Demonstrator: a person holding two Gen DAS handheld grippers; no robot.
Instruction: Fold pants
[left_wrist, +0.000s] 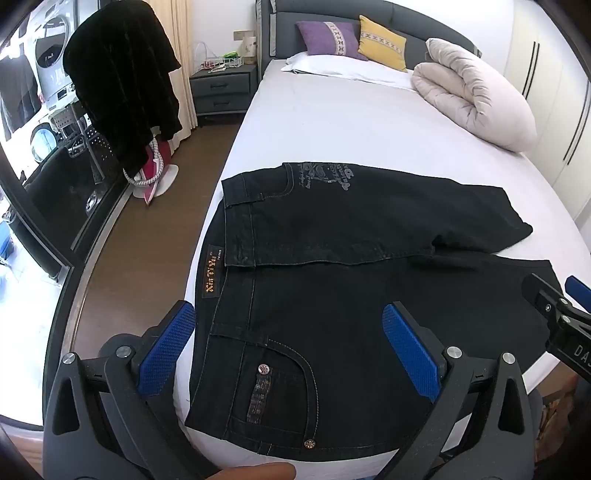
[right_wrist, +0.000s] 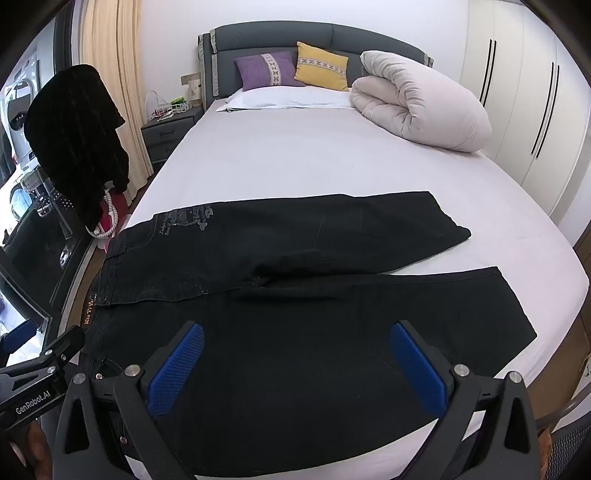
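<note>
Bedroom, white-sheeted bed (right_wrist: 295, 162). Black pants (right_wrist: 295, 314) lay spread flat across its near end, waistband left, legs splayed rightward, no fold made yet. Left gripper (left_wrist: 291, 350) hovered over the waist, right gripper (right_wrist: 295, 365) over the near leg; both jaws spread wide, holding nothing. Whole folding job judged still ahead.

The pants (left_wrist: 332, 295) carry an orange waistband label "XinTiYu"; the left tool (right_wrist: 40, 376) body reads "GenRobot.AI".
</note>
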